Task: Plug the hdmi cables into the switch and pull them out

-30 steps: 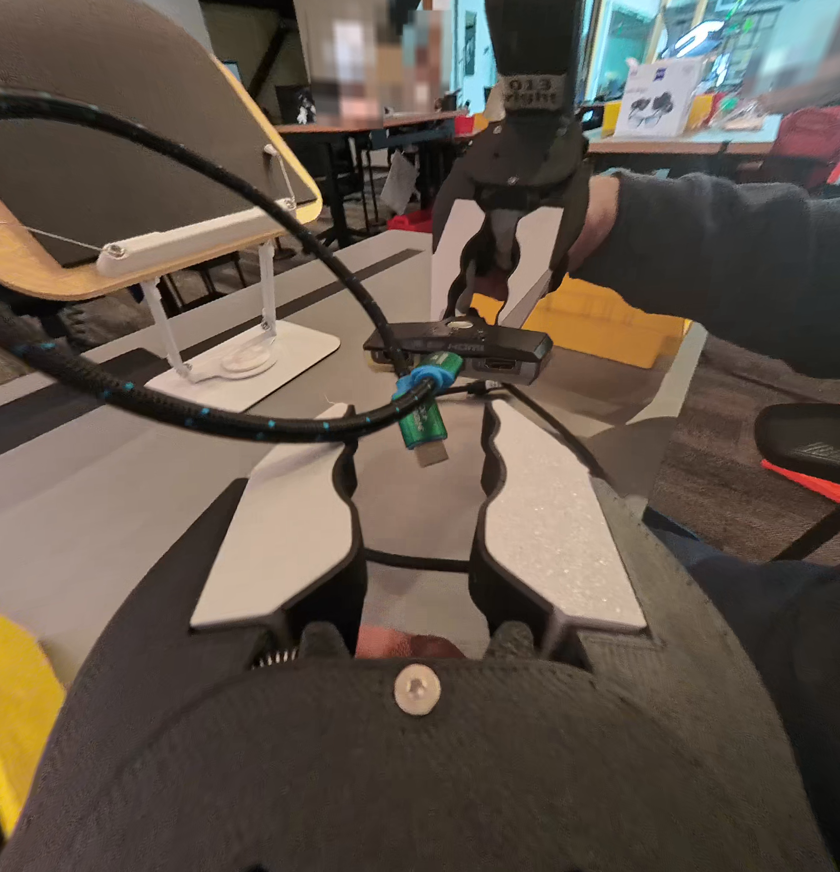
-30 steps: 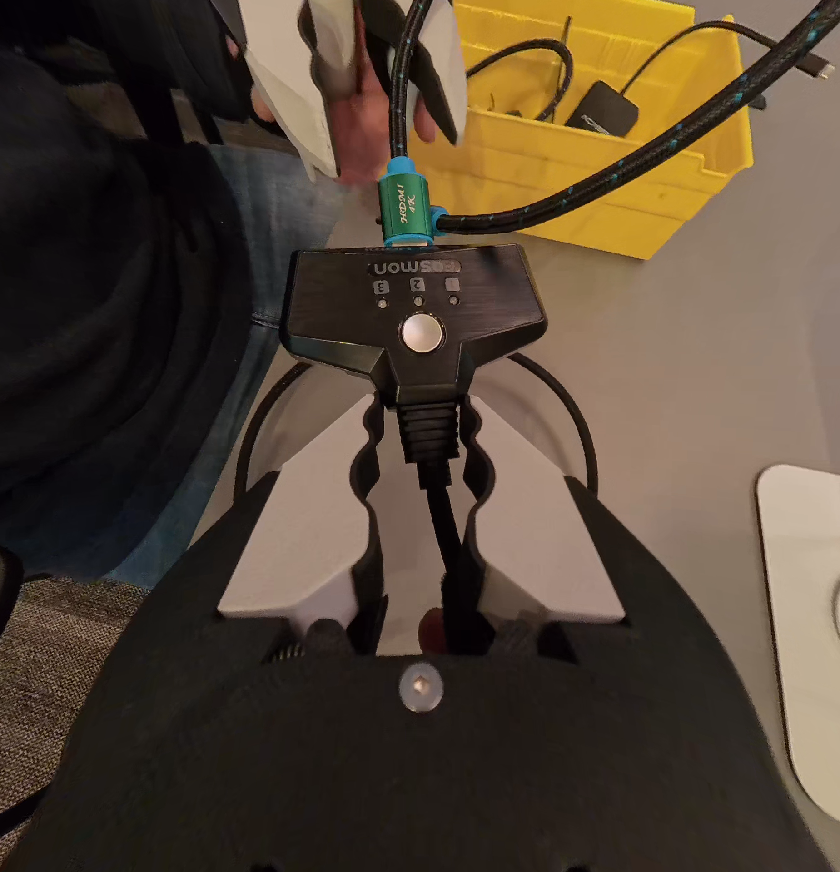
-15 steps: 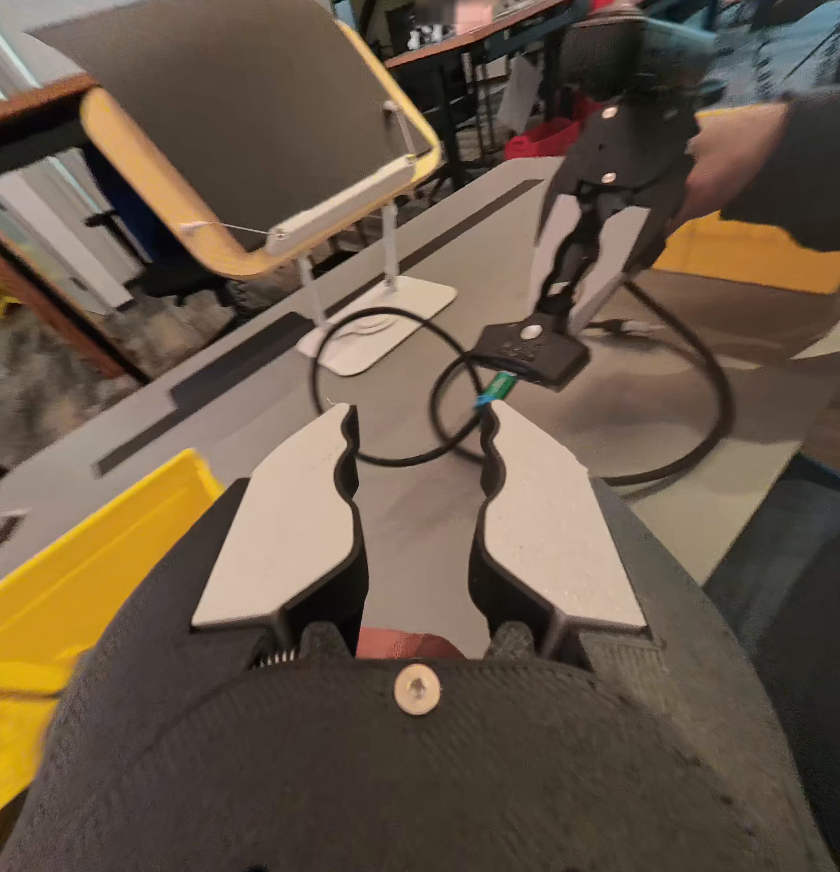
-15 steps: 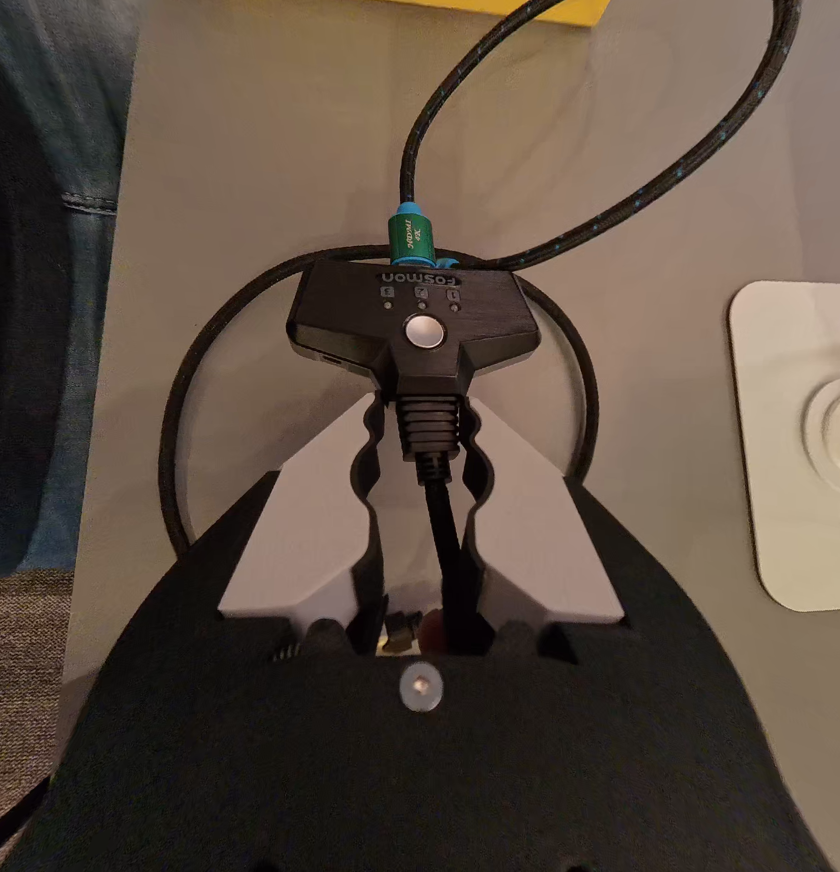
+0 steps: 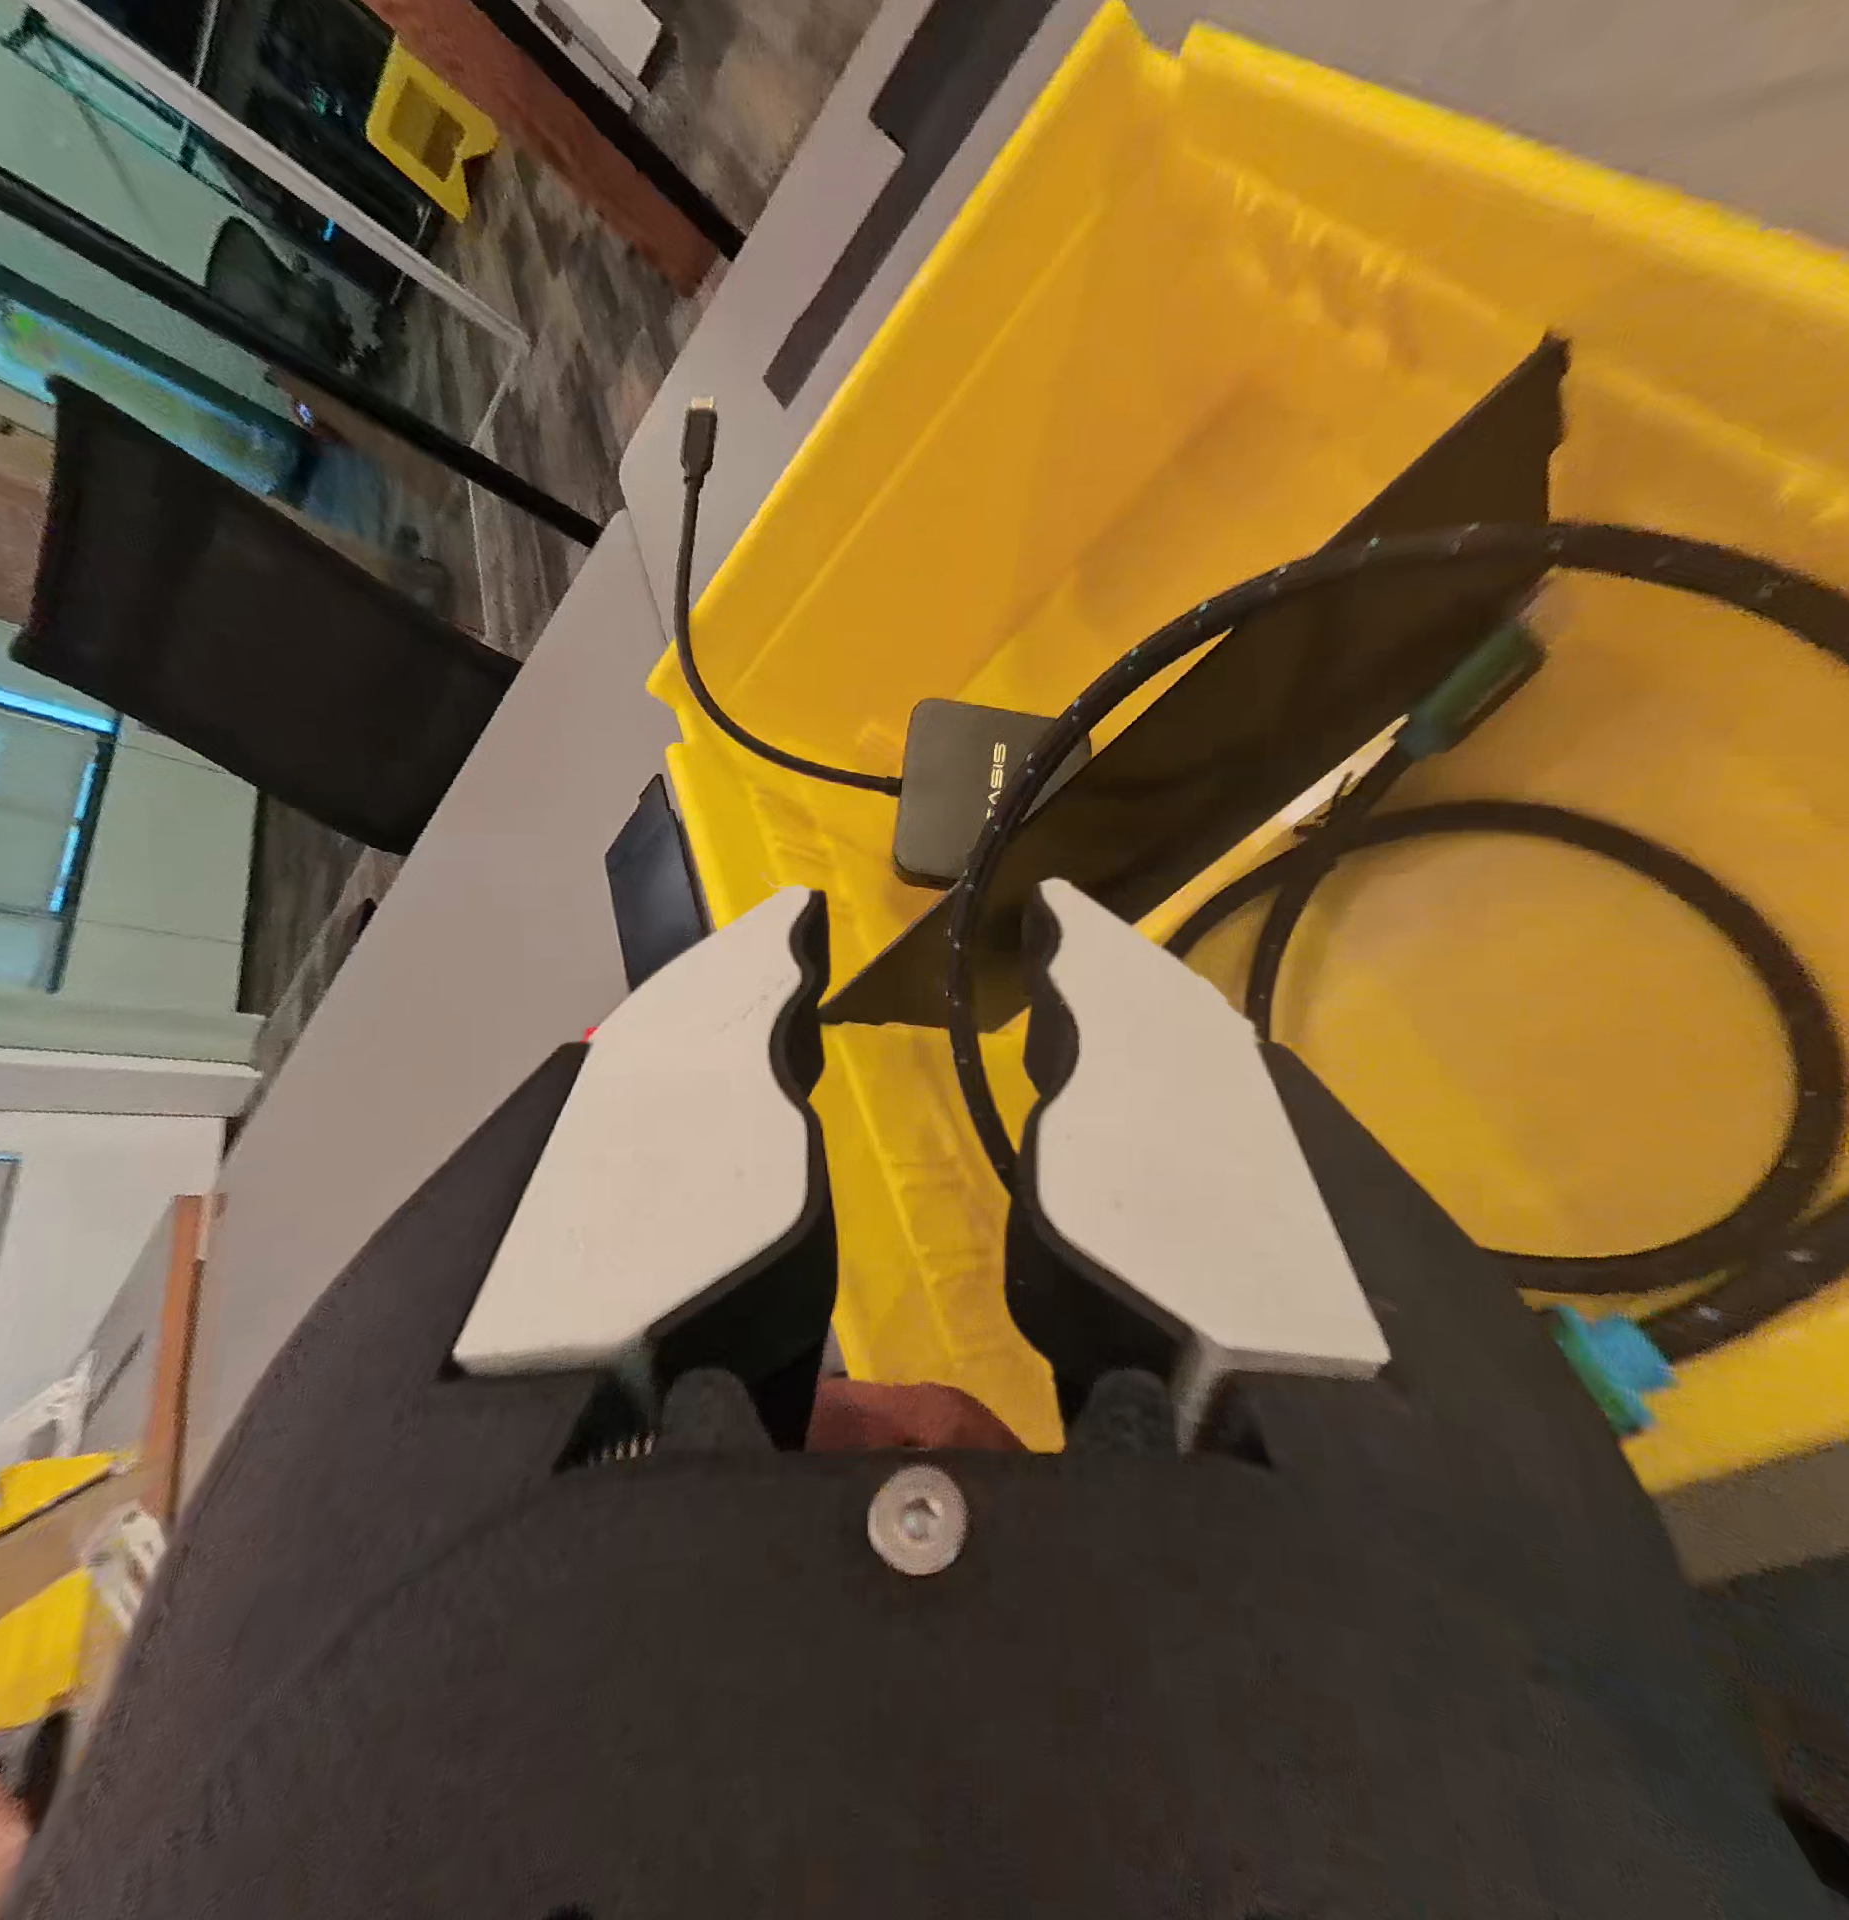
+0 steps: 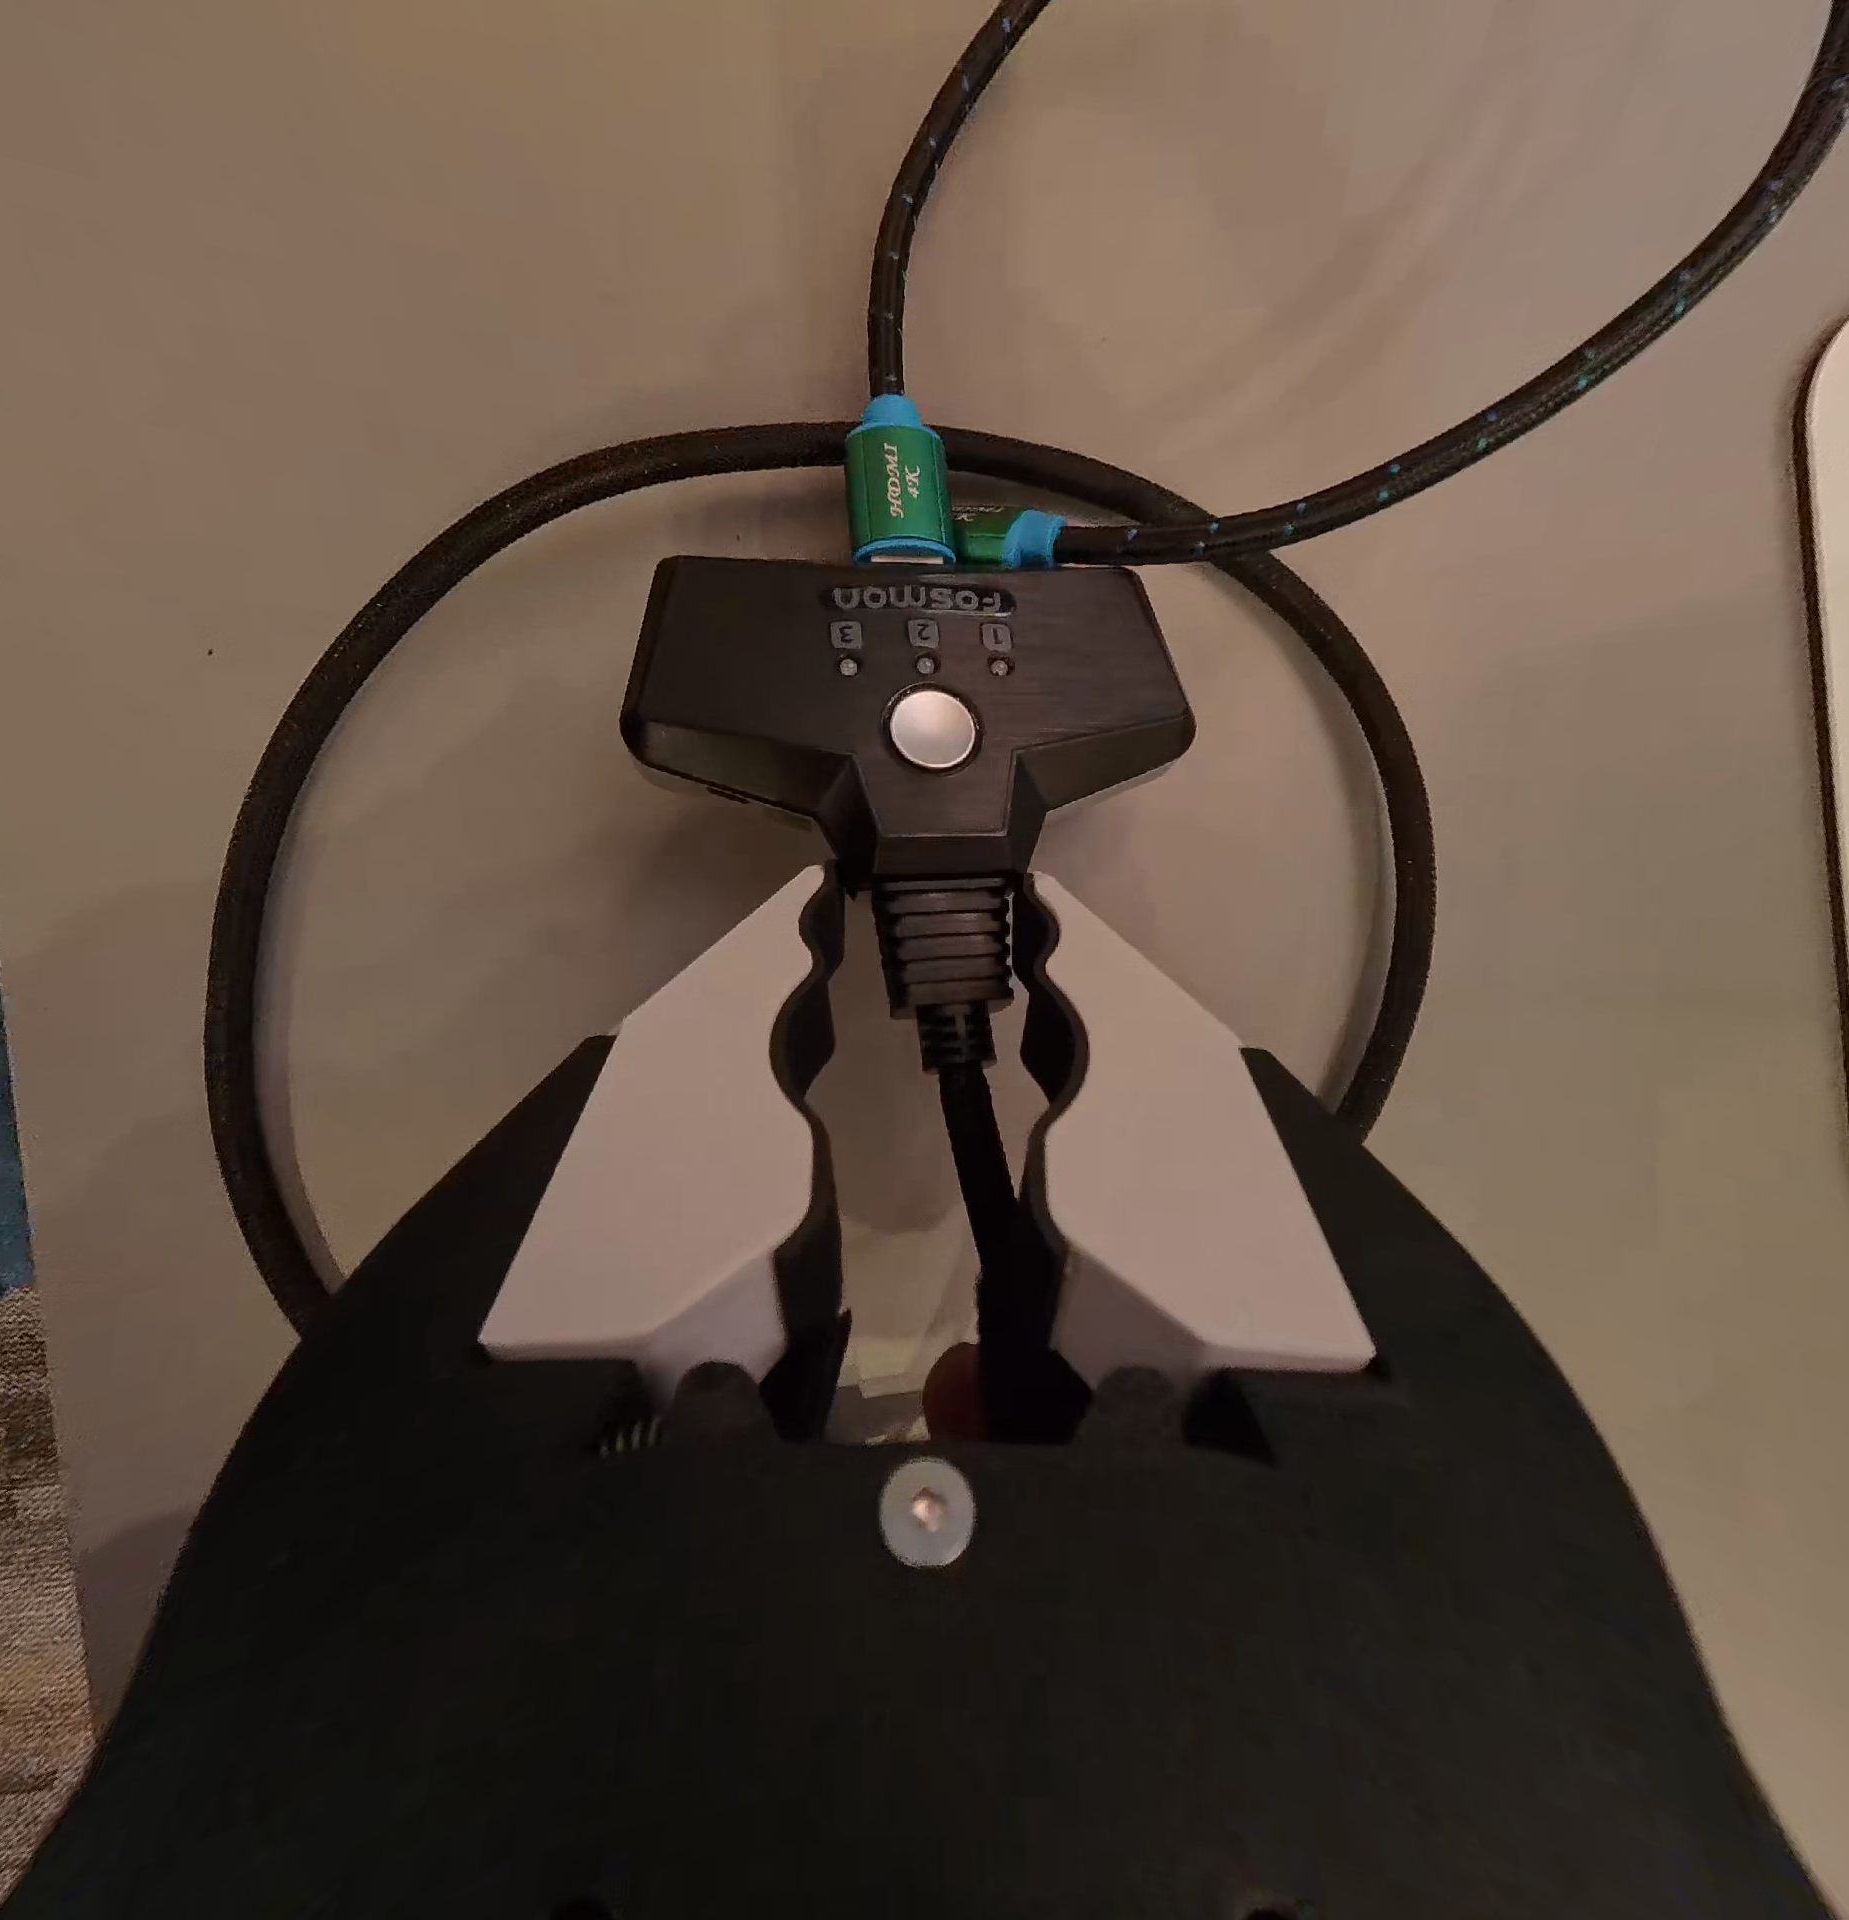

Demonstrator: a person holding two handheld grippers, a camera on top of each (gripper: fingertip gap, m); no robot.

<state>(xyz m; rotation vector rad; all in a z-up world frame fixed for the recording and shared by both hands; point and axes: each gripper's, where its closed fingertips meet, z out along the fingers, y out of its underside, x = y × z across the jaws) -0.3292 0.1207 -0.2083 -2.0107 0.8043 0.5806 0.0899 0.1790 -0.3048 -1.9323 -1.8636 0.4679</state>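
The right tongs [image 6: 925,914] clench the ribbed cable collar of the black three-port HDMI switch [image 6: 904,691] to steady it, while the released left tongs [image 5: 925,914] hover over the yellow plastic bin [image 5: 1159,343] holding another braided cable [image 5: 1626,1278].

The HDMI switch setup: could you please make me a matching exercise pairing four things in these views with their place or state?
Things:
1. HDMI switch
2. green plug
3. coiled braided cable
4. left gripper

Places or states:
A. lying inside the yellow bin
B. open, above the bin's edge, holding nothing
C. on the grey table, its ribbed cable neck between the right gripper fingers
D. seated in the middle port on the switch's far edge

Pairs: 1-C, 2-D, 3-A, 4-B
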